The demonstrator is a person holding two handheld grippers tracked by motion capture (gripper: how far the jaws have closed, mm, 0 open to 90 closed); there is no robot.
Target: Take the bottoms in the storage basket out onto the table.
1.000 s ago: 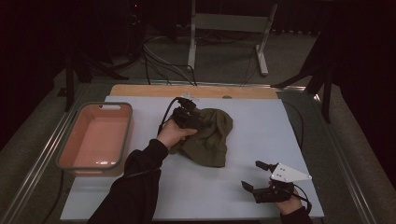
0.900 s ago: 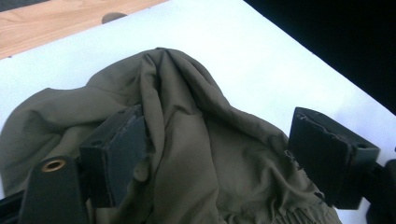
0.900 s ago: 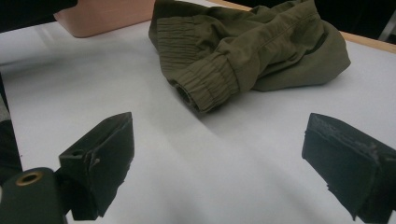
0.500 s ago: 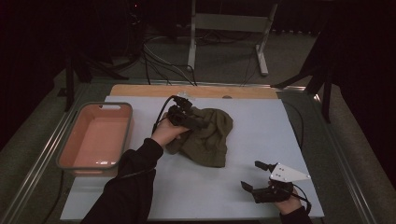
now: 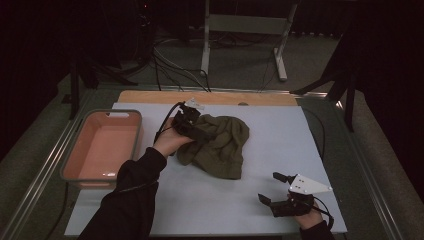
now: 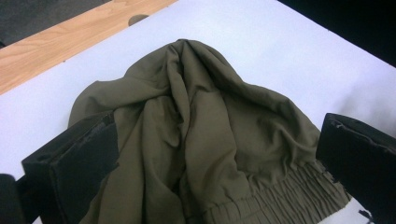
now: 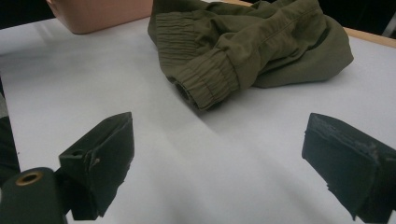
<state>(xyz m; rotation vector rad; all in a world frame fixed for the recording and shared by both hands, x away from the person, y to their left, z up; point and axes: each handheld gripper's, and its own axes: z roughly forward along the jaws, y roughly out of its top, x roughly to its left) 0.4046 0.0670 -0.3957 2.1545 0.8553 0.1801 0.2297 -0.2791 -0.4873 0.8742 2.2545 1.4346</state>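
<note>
Garment [image 6: 205,140] between spread left tongs [image 6: 219,158]

**Colours on our table**

We see an olive-green garment [image 5: 217,145], plain and unpatterned, lying on a pale, bluish-white table sheet [image 5: 280,135]. Along the far edge we see a light wooden strip [image 5: 210,97]. Our tub [image 5: 102,145] is salmon pink with a grey rim. We hold a black left gripper [image 5: 192,125] and a black right gripper [image 5: 272,190], the latter topped by a pale grey plate.
</note>
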